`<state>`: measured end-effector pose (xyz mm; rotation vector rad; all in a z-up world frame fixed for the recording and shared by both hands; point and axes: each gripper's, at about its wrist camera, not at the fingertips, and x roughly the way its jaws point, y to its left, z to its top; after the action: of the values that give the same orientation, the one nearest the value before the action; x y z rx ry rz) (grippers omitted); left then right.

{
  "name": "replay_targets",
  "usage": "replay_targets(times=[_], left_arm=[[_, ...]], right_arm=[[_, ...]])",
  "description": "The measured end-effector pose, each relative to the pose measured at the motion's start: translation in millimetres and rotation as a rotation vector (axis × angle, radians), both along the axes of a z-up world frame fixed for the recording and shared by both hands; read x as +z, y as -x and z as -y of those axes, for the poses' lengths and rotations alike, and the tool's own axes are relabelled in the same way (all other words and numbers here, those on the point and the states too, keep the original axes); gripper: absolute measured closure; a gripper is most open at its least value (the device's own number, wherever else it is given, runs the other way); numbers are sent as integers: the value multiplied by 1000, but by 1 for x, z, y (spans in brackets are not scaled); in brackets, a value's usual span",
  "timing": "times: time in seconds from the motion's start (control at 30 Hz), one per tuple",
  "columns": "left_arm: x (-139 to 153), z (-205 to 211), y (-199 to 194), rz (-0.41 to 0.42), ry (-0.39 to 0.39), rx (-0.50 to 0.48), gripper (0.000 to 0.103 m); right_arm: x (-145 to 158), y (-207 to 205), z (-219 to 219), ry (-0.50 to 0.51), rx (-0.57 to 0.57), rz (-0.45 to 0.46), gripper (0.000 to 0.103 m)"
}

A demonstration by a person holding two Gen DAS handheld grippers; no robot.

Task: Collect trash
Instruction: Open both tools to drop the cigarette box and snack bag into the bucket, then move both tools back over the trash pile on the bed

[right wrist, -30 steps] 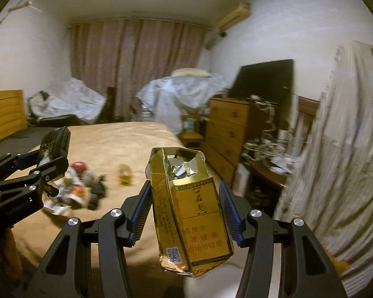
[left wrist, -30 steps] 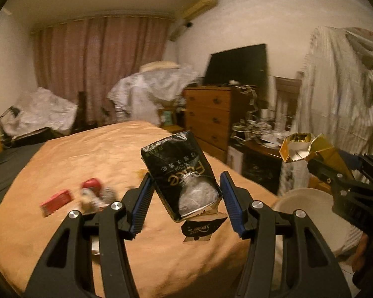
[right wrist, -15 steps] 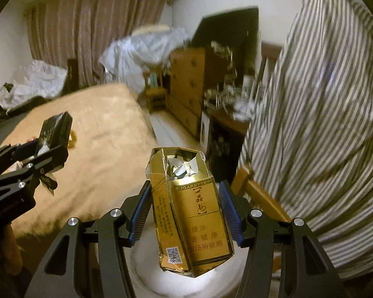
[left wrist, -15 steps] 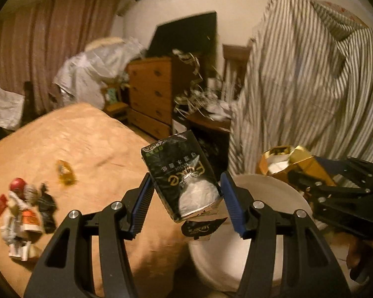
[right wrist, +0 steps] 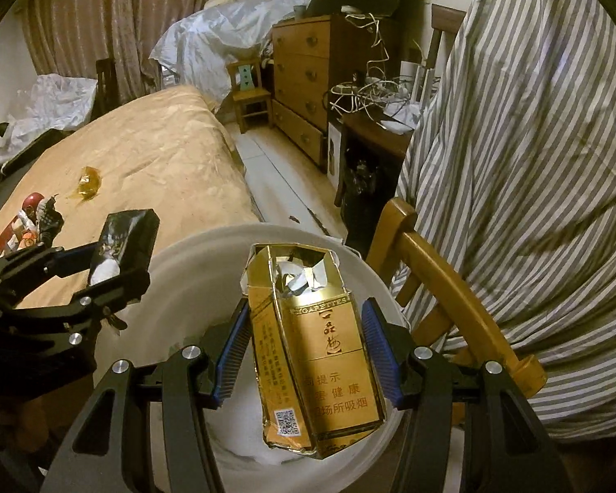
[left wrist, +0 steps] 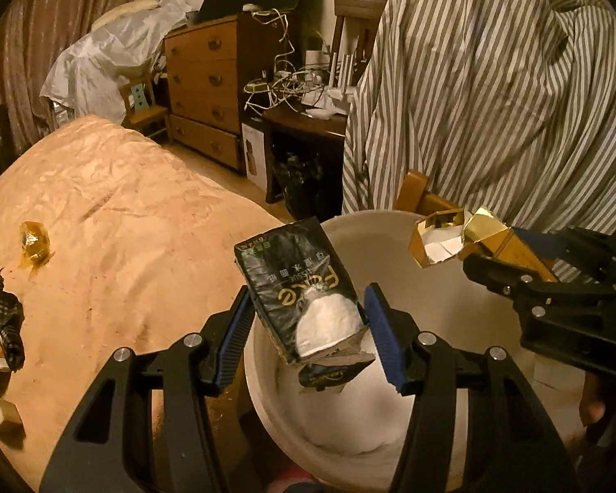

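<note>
Left gripper (left wrist: 308, 320): jaws clamped on black tissue pack (left wrist: 297, 287), tilted over white bin (left wrist: 443, 320).
Right gripper (right wrist: 304, 345): jaws gripping gold cigarette pack (right wrist: 316, 353), upright above bin.
Bin contents: apparently white liner; unclear.
Bed (left wrist: 123, 226): beside bin, litter remaining.

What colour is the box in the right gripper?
Gold cigarette box, clearest in the right wrist view.
</note>
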<state>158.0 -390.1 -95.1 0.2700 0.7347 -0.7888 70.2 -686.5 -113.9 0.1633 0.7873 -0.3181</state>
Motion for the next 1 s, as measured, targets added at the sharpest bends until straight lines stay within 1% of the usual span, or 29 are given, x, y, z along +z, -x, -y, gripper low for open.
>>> replay_targets(times=[0.03,0.1,0.4,0.43,0.47,0.5,0.53,0.7,1.0], left_arm=[[-1,1,0,-1,-1,0,49],[0,1,0,-1,-1,0,49],[-5,7,-1,-6,-12,4,49],[-5,8,-1,-4,-15,5,44],[-5,9,0,6,-22,5,38],[-5,8,0,19,-21,11,25],[-4,7,1,29,-19,17,19],[-3,5,-2,32,-14,24,18],[-1,5,0,29,-13,21,18]], right_arm=[[2,5,-9,1,0,0,47],[1,7,-14,3,0,-1,47],[-1,8,-18,0,1,-5,46],[-2,7,-18,-1,1,-2,44],[-2,8,-17,-5,-1,4,34],[-1,9,-15,-17,-13,23,30],[0,13,-12,-25,-20,32,30],[0,19,-5,-51,-46,62,30],[-2,23,-6,-52,-51,61,30]])
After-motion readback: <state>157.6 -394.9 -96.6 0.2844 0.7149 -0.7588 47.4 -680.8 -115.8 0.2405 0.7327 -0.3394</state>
